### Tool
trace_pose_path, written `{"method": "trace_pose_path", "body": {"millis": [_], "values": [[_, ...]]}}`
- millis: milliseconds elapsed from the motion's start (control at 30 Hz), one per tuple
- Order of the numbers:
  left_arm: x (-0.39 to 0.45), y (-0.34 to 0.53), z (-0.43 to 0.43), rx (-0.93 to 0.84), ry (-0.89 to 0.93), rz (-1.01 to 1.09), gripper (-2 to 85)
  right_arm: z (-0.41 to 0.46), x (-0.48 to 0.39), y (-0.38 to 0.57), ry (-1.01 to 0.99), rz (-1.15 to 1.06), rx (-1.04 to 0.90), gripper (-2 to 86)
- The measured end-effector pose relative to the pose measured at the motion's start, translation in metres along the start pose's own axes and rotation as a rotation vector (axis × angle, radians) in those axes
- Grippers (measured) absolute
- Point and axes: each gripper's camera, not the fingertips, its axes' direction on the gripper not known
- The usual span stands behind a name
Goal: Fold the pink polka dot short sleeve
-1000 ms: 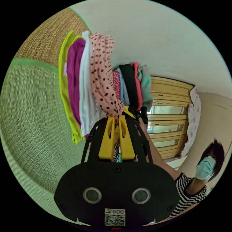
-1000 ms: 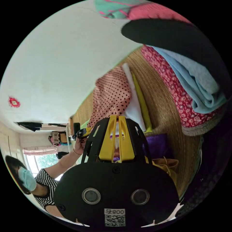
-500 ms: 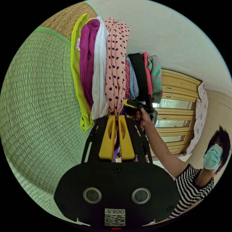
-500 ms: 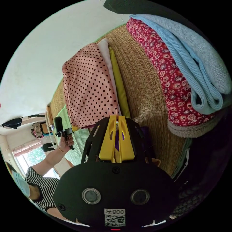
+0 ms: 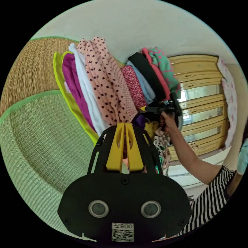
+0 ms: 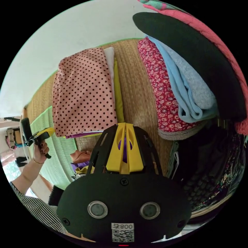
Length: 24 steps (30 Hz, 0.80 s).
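The pink polka dot short sleeve lies folded on top of a small stack of clothes on the woven mat. The step now seems to be withdrawing cleanly, pulling both claws straight back so no fold is dragged. The left claw and right claw each have jaws together, holding nothing, just clear of the stack's edge.

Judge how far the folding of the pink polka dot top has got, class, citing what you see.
Done: the pink polka dot top lies folded flat on top of a stack, over a white piece and a yellow-green one on the woven mat. In hand: nothing; the right gripper and the left gripper have their jaws together, off the cloth. Left: apparently nothing for this top.
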Motion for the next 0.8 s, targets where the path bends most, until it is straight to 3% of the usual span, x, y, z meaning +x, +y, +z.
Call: {"method": "trace_pose_path", "body": {"millis": [167,333,467,633,800], "values": [[-0.024,0.02,0.005,0.016,0.059,-0.016,0.1,-0.001,-0.009,0.028,-0.255,-0.048,0.133,0.0],[-0.03,0.039,0.005,-0.001,0.012,-0.02,0.1,0.071,-0.085,0.014,-0.007,-0.201,-0.049,0.1],[-0.01,0.071,-0.027,0.067,0.05,0.035,0.1,0.104,-0.092,0.021,-0.019,-0.177,-0.084,0.1],[0.035,0.148,-0.078,0.05,-0.074,0.224,0.2,0.061,-0.11,0.107,-0.051,-0.224,0.178,0.2],[0.077,0.269,-0.09,-0.128,-0.313,0.316,0.2,0.006,-0.123,0.258,-0.056,-0.156,0.525,0.7]]}}
